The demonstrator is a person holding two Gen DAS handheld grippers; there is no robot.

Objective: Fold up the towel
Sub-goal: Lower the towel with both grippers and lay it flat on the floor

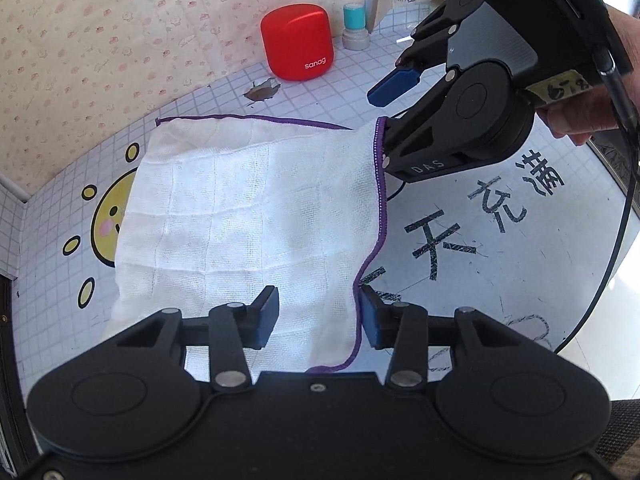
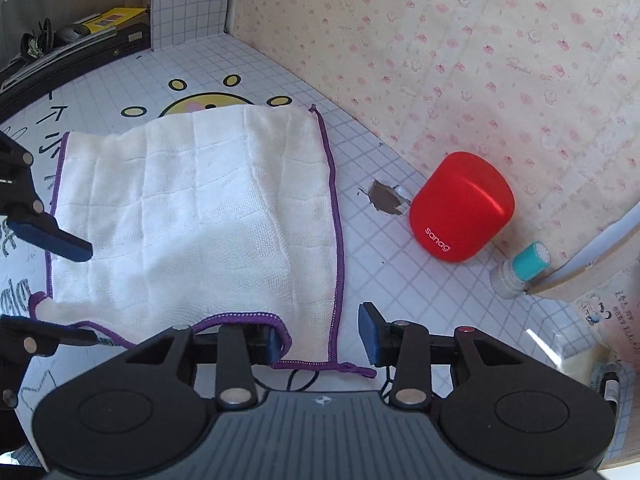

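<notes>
A white gauze towel with purple trim lies on the grid-patterned table, also in the right wrist view. My left gripper is open, its jaws straddling the towel's near corner, with cloth and the purple hem between them. My right gripper is open at another corner; a fold of the towel drapes over its left finger. Each gripper shows in the other's view, the right one at the towel's far right corner, the left one at the left edge.
A red speaker marked "sanag" and a small teal-capped bottle stand by the pink-patterned wall. A torn patch marks the table cover. A cable runs from the right gripper. Clutter sits on a dark shelf.
</notes>
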